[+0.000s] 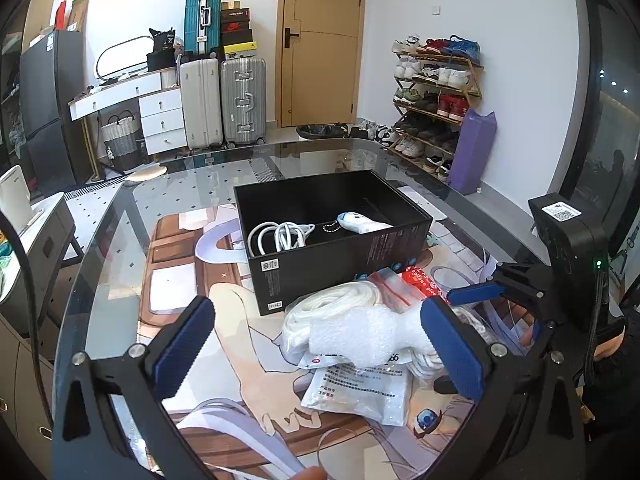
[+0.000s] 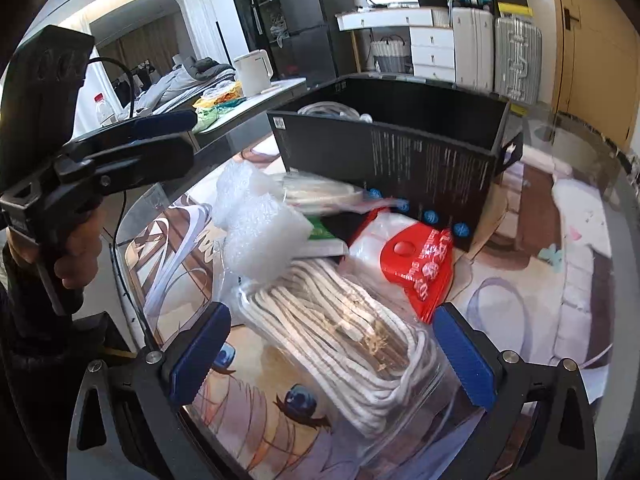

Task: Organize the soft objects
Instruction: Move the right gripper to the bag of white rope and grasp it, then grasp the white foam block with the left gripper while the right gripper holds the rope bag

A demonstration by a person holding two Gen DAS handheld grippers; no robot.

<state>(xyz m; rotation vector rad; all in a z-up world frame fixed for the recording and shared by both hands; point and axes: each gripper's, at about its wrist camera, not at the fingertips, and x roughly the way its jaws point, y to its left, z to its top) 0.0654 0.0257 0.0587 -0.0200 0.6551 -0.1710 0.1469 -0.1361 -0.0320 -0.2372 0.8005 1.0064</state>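
A black box stands open on the table and holds a coiled white cable and a small white plush keychain. In front of it lies a pile: a bubble-wrap piece, a bag of white rope, a red-topped bag and a flat white printed packet. My left gripper is open, its fingers either side of the bubble wrap and above the pile. My right gripper is open around the rope bag, and shows from the side in the left wrist view.
The glass table covers an anime-print mat. Suitcases, white drawers, a door and a shoe rack stand beyond. A side counter with a kettle is to the left.
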